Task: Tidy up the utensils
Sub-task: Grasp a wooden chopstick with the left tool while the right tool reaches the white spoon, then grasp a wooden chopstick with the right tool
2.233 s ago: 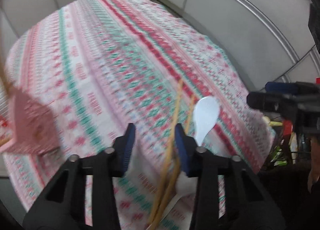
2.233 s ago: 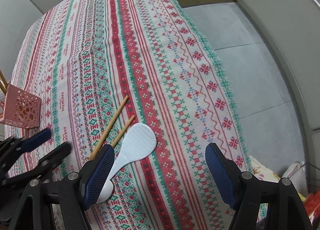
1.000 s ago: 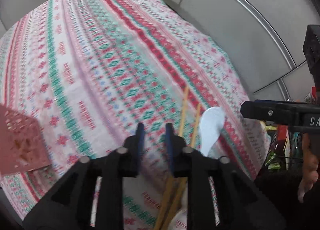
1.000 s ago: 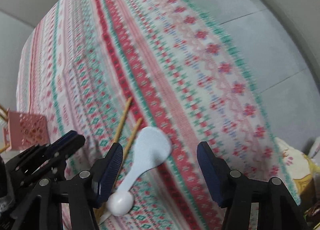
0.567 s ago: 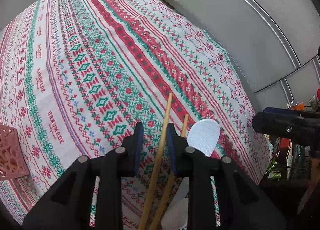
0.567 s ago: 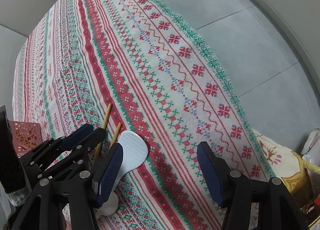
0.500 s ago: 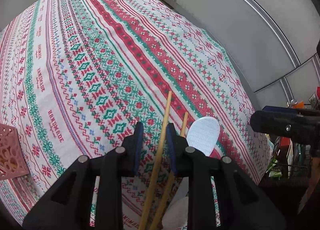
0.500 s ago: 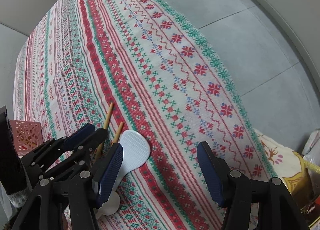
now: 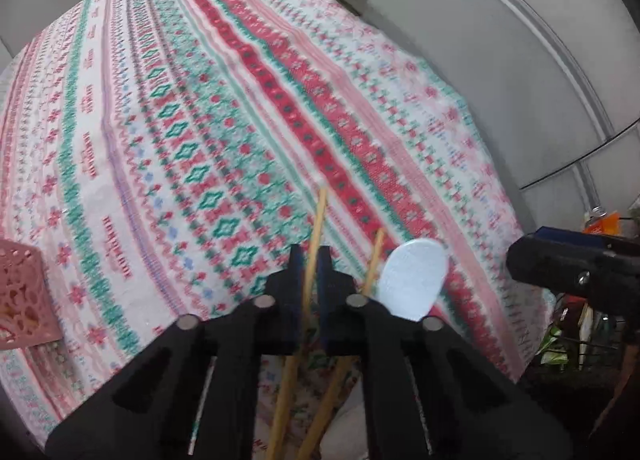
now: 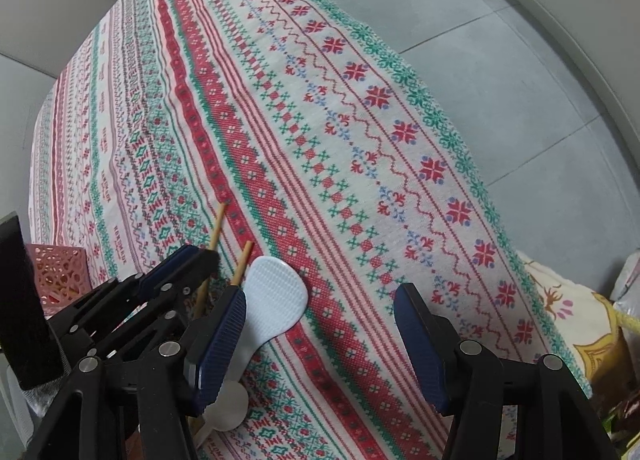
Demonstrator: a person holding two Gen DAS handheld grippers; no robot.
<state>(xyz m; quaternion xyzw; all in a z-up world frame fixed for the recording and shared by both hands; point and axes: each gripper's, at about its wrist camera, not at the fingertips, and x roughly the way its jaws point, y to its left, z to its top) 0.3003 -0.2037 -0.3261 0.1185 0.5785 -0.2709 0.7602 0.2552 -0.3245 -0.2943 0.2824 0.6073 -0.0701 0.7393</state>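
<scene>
Slim wooden chopstick in left claw

Black grippers — ribbed blue pads, silver screws

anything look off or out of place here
Only the loose utensils: one chopstick and the white rice paddle lie on the tablecloth outside the pink holder. The left gripper clamps the other chopstick.

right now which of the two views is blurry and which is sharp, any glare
Left wrist view: motion-blurred, the patterned red-and-green tablecloth smeared, though the left gripper and its thin wooden chopstick read clearly. Right wrist view: sharp, stitching crisp around the white plastic rice paddle. Both show fisheye bending; no strong glare.
</scene>
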